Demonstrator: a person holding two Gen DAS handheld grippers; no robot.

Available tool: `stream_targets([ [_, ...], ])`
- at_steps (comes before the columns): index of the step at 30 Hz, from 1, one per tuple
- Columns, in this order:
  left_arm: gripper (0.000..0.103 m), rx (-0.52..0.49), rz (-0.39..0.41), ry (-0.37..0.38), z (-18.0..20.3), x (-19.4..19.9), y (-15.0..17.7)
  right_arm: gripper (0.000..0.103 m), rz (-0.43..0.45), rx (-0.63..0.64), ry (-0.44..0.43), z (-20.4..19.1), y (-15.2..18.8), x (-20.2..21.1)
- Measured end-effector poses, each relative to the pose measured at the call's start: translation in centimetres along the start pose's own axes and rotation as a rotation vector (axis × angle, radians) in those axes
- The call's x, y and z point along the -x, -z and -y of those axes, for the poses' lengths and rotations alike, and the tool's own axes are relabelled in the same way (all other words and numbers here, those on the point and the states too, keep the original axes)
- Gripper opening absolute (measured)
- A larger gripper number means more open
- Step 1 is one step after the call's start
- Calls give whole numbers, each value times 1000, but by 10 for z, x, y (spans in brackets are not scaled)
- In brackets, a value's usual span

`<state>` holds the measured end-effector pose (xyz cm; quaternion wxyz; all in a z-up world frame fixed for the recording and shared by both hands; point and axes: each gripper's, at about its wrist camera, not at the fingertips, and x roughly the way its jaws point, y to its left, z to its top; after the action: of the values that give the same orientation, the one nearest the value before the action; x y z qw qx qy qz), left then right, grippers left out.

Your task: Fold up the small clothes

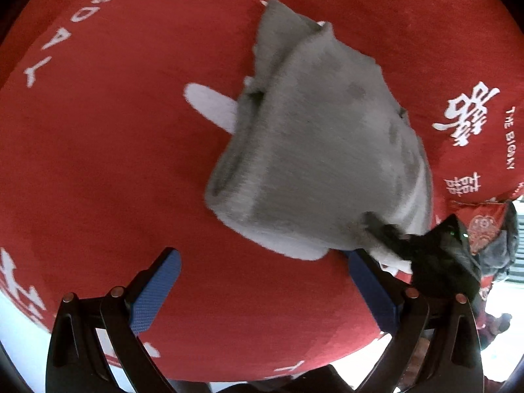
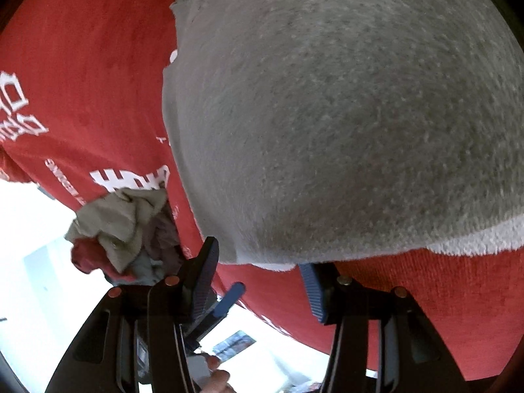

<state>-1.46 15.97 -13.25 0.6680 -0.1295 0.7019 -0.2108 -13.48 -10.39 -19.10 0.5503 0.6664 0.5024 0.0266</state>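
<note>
The folded grey garment [image 1: 314,137] is seen mid-frame; both the left hand-held gripper [image 1: 262,291] and the right hand-held gripper [image 2: 258,281] are spread.

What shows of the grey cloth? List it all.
The grey cloth looks like fuzzy fleece, with a paler band along its near edge. It is folded into layers, with a rounded fold on its left side, and lies on the red sheet. The open right gripper has its fingertips at the near edge. The open left gripper sits just short of it.
</note>
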Motion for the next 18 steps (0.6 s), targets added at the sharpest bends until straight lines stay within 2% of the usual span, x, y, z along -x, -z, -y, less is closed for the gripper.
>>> stream_targets([
  [1,103,0,-3,12,2,-1,1,16,8,-1,11,0,-2,0],
  [2,103,3,-8,32,5,-5,1,10,15,1,14,0,-3,0],
  [5,103,25,-15,77,8,-9,1,9,21,57,-23,-11,-6,5],
  [8,103,77,0,163,8,-12,-2,9,9,145,-35,-28,-5,15],
  [12,103,144,65,247,13,-14,-17,9,-11,227,-13,-44,-4,21],
  [18,103,122,129,232,36,-28,-50,9,-31,255,-4,-45,-2,19],
])
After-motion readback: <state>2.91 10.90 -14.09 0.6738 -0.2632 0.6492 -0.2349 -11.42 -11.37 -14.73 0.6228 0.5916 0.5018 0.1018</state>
